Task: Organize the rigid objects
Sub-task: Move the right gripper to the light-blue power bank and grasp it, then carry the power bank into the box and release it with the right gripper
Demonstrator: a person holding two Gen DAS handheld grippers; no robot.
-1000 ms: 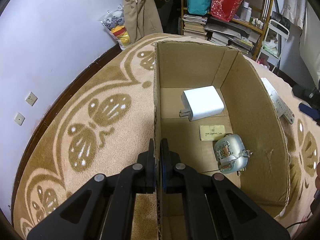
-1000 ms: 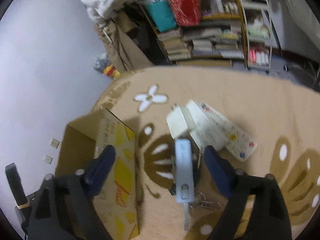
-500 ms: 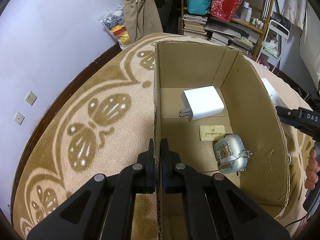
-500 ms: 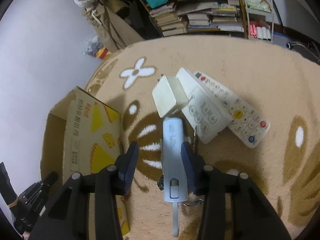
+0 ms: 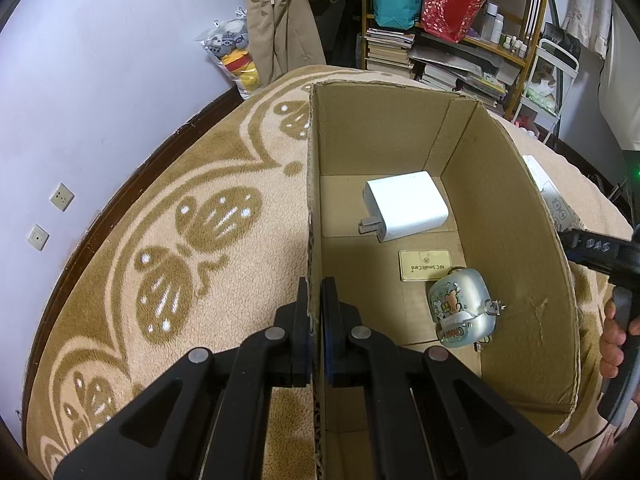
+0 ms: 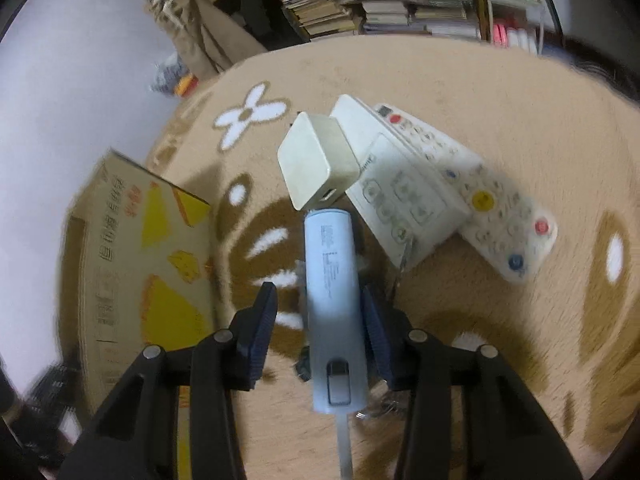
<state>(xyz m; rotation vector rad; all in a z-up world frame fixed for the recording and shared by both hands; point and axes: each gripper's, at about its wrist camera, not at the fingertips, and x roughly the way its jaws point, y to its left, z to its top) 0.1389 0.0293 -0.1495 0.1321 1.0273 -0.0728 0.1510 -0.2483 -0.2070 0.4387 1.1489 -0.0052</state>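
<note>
Steeply tilted down, right gripper [image 6: 318,320] straddles the white stick [image 6: 334,304], left gripper [image 5: 315,320] clamping box wall [image 5: 314,200]

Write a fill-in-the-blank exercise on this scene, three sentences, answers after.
1. The left gripper is shut on the wall of the ____.
2. Inside the box, the gold card lies between the white charger and the ____ case.
3. The right gripper straddles a pale blue ____ lying on the carpet, just below the cream charger.

Missing words: box; earbud; power bank
</note>
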